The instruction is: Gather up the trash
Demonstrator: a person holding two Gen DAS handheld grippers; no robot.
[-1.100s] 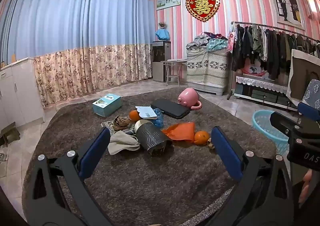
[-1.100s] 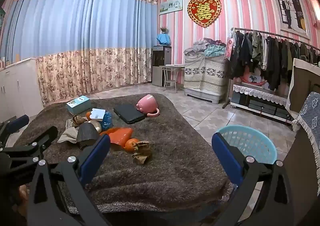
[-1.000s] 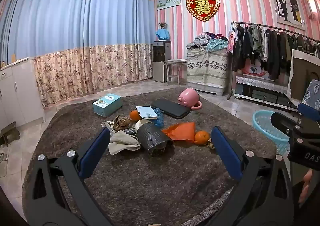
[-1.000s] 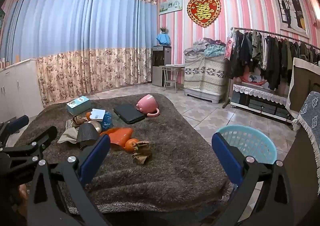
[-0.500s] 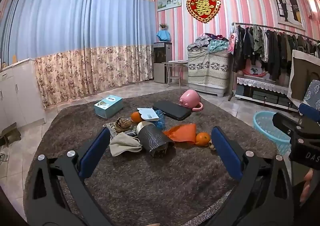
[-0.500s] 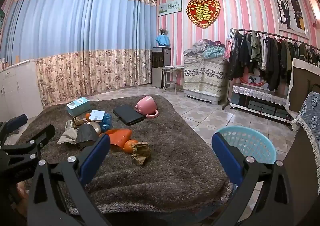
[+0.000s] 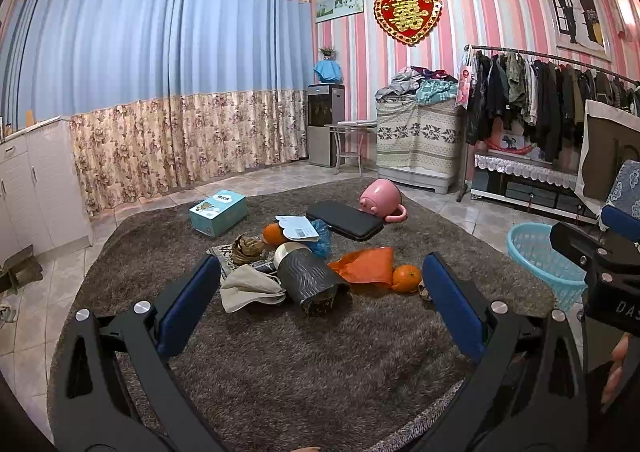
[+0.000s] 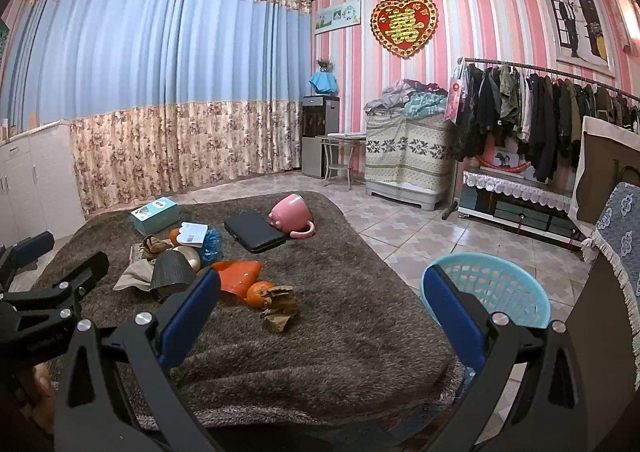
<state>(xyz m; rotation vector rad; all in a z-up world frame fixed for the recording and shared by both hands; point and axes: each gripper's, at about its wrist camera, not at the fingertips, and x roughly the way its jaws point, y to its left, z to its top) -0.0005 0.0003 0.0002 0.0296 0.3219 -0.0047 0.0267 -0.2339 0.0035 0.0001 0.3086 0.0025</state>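
Litter lies on the brown rug: an orange plastic bag, crumpled brown paper, a beige cloth, a blue plastic bag under a white paper tag, and a brown crumpled scrap. A light blue basket stands on the tiles right of the rug. My left gripper is open and empty, short of the pile. My right gripper is open and empty, above the rug's near edge, between the pile and the basket.
Also on the rug: two oranges, a black roll, a black case, a pink mug on its side and a teal box. A clothes rack and covered furniture line the right wall.
Both views have drifted slightly; the pile sits a touch farther ahead. Both grippers stay open and nothing on the rug has moved.
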